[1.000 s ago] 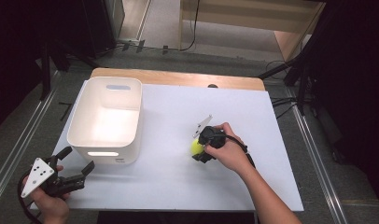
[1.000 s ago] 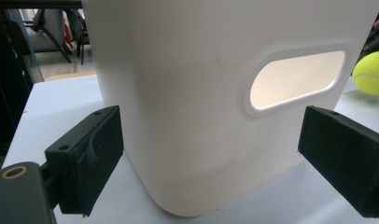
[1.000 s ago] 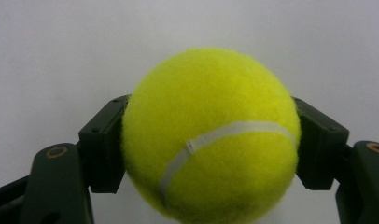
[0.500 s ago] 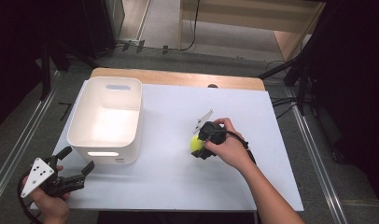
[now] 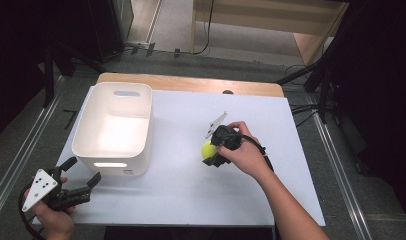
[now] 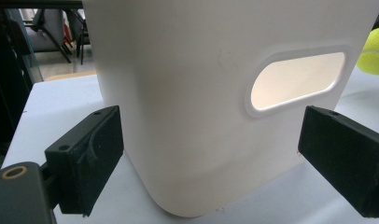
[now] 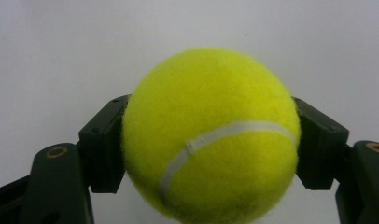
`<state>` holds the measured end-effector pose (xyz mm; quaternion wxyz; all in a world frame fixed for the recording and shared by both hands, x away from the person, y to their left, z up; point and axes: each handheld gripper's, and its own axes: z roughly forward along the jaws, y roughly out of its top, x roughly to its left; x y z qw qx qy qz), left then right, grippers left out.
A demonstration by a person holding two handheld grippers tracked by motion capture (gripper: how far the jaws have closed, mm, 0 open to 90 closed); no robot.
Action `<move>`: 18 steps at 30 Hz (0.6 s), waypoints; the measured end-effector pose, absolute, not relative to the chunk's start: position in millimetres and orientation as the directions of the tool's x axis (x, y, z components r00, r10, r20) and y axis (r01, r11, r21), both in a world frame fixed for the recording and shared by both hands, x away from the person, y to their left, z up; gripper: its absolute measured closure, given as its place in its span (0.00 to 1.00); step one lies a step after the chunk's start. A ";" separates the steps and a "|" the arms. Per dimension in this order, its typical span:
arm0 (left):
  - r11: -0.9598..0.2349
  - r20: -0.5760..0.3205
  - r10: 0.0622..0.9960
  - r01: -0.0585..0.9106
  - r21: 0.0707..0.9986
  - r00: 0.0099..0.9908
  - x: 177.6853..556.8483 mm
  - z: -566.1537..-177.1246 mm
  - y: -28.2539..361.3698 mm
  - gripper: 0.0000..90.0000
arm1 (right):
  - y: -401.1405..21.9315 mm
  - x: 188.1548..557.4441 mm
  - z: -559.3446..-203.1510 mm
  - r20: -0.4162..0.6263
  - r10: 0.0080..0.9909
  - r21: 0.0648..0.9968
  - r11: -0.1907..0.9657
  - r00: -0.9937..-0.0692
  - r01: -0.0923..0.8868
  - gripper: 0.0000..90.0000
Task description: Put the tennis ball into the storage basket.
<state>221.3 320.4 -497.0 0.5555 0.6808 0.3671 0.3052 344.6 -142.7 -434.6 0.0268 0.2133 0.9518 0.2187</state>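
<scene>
The right claw (image 5: 211, 156) grips the tennis ball (image 5: 208, 149) between its pads, above the tabletop (image 5: 191, 190). The left claw (image 5: 83, 185) stands wide open and empty before the white bin (image 5: 113, 131).

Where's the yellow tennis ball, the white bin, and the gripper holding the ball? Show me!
tennis ball (image 7: 211, 135): right gripper view, on the middle of its yellow felt.
white bin (image 5: 141, 137): high view, on its right wall.
right gripper (image 5: 212, 154): high view, between its jaws, shut on the ball.
</scene>
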 end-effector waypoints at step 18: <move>-0.108 0.002 0.837 0.162 0.981 0.547 221.4 -497.0 321.0 0.08 | -134.8 350.4 -412.6 0.035 0.408 0.431 0.817 -0.912 0.382 0.26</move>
